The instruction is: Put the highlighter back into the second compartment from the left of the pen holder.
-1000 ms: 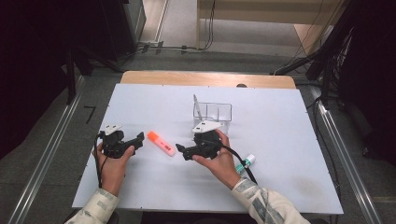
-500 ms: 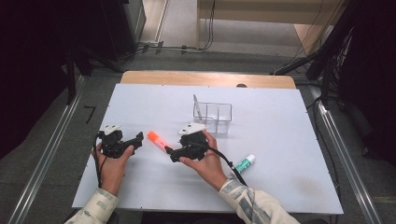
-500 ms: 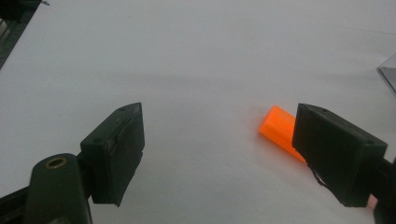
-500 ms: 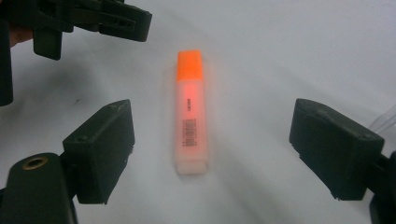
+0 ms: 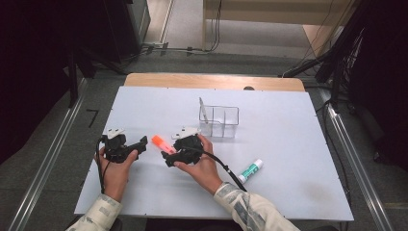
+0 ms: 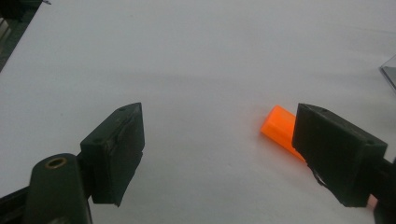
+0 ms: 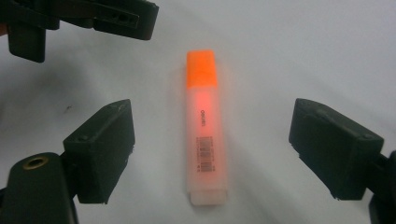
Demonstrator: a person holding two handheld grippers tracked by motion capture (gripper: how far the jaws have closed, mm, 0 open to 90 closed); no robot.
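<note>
Right gripper now over the orange highlighter, jaws wide.
Moved leftward since earlier; left gripper wide too, hiding part of highlighter.

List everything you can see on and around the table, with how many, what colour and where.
Highlighter: one, orange cap with pale body, lying flat between the two grippers.
Clear box: one, transparent, with dividers, at the table's middle; a thin upright piece stands at its left corner.
Glue stick: one, white and green, lying to the right of the right hand.
Table: one, white top.
Left gripper: one, black, jaws open, near the highlighter's cap.
Right gripper: one, black, jaws open on either side of the highlighter, not touching it.
</note>
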